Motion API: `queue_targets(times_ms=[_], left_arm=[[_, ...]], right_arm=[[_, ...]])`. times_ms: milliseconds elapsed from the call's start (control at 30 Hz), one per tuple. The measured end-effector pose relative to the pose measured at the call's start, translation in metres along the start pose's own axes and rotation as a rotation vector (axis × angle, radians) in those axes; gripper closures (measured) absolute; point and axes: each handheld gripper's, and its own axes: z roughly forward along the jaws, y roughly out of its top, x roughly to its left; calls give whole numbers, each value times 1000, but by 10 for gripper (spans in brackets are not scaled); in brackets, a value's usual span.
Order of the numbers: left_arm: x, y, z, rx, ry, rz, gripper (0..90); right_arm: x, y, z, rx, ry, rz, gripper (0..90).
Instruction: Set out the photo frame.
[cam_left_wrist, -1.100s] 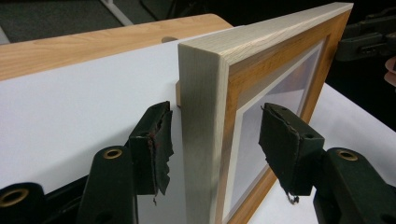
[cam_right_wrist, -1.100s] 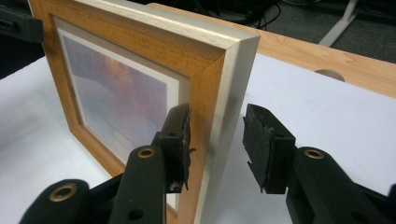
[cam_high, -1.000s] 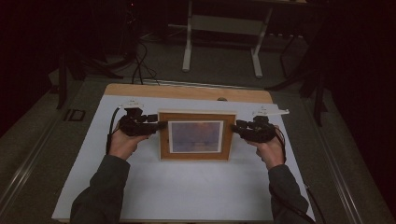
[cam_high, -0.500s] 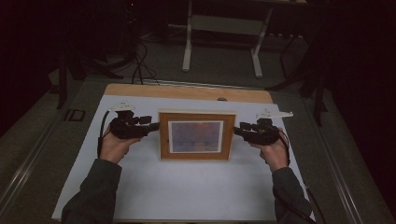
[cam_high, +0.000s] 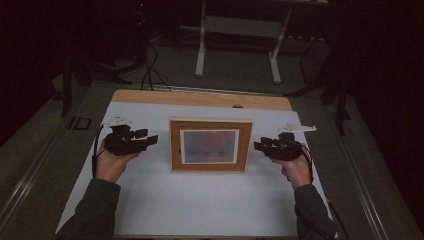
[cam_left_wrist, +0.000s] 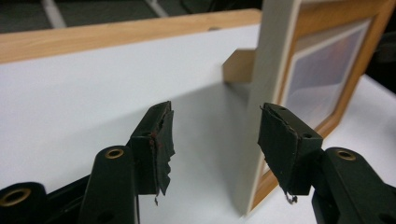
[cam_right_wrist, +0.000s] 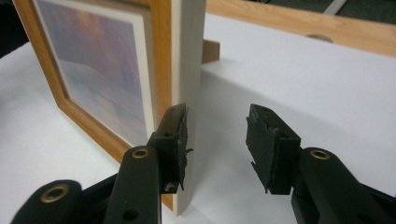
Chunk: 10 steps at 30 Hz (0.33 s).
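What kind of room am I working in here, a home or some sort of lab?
Most likely a lab or recording workspace, not a home: a white-topped table with a bare wooden edge, loose cables on the dark floor, and a metal stand behind. A wooden picture frame stands alone on the table.

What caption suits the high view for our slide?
Picture frame stands upright on the white table between the open left gripper and right gripper.
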Motion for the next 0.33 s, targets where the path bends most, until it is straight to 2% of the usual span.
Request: queue_targets(times_ms=[233,300,333], left_arm=[[-2,-20,4,51,66,22,452],[-3,-27,6,64,98,29,448],[-3,-33,8,72,127,30,444]], right_arm=[[-4,-13,7,31,-7,13,569],[-5,-17,8,36,-10,18,563],[-5,-18,9,40,-17,14,558]])
